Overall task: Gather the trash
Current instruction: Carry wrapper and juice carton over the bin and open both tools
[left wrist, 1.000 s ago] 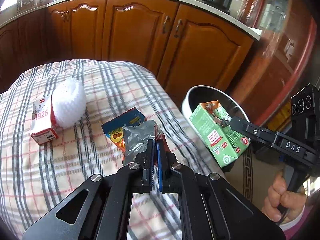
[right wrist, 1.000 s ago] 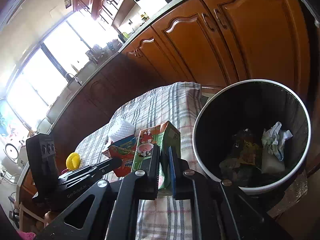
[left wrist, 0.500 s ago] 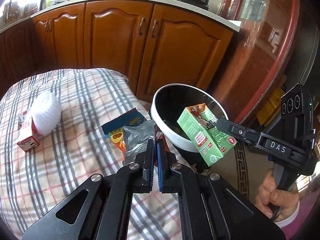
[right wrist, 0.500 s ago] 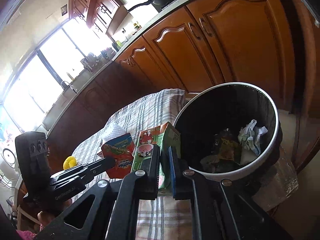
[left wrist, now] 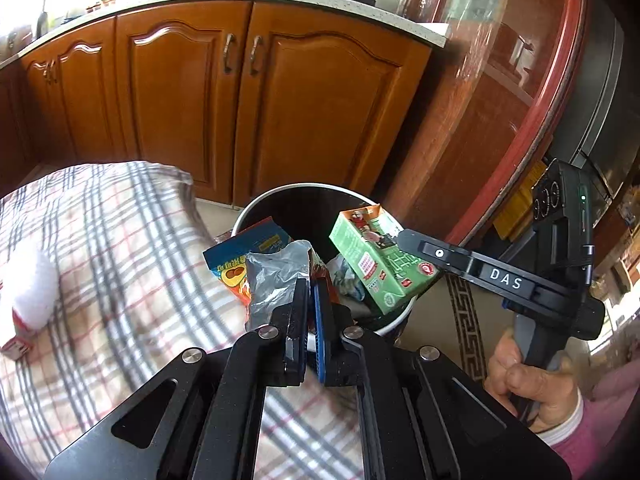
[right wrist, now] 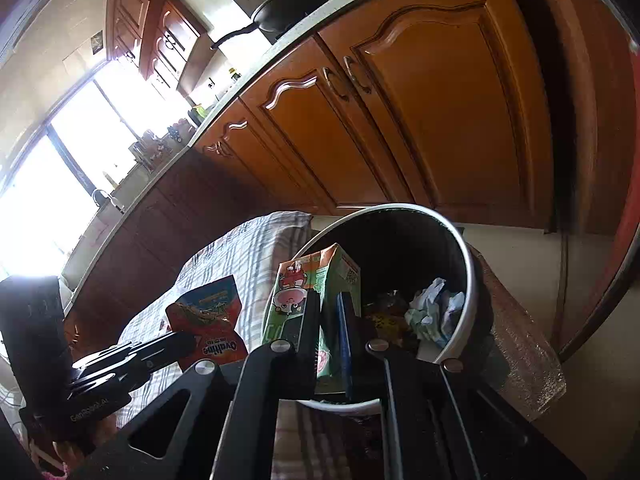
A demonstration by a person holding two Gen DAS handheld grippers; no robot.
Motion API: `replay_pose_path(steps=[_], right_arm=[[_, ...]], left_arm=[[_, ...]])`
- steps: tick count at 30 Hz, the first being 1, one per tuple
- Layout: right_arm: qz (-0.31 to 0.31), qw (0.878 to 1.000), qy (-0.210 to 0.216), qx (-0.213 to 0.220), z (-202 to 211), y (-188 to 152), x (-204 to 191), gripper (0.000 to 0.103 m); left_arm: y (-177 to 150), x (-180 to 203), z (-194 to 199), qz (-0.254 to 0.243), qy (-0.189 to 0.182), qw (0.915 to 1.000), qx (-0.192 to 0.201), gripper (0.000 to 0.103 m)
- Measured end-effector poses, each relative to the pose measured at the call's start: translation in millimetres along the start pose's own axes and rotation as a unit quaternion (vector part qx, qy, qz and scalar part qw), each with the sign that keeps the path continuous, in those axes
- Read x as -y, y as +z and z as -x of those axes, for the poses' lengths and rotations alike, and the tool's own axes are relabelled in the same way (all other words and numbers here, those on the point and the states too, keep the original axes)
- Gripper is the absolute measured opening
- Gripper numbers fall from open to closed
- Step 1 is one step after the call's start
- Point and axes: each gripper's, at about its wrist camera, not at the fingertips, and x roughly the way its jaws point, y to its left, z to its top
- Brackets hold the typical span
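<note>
1. Left tongs [left wrist: 309, 290] clenched on a crinkled snack wrapper [left wrist: 256, 272], held at the near rim of the trash bin [left wrist: 280, 192], half over the plaid-covered counter [left wrist: 120, 240].
2. Right tongs [right wrist: 328, 312] clamped on a green drink carton [right wrist: 312, 288], tilted, hanging over the bin's mouth.
3. Inside the bin: crumpled paper [right wrist: 432, 312] and dark scraps.
4. Left of the bin, on the counter: a white foam net [left wrist: 28, 292] atop a small red-and-white box [left wrist: 14, 346].
5. Behind the bin: wooden cabinet doors [left wrist: 280, 100].
</note>
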Motion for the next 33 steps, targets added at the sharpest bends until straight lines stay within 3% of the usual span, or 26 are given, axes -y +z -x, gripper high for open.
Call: replay_pose_path(steps=[18,33], right_arm=[[0.014,0.998,-0.055,-0.029,-31.2,19.4,19.0,0.009],[0.028,0.996,-0.072,-0.040,-40.8,23.4,13.3,0.009]], left_arm=[[16.8,7.5,-71.9,-0.011,0.002,0.9984,-0.056,0.002],[14.4,5.6,-73.5,-0.005,0.004,0.9983,-0.058,0.002]])
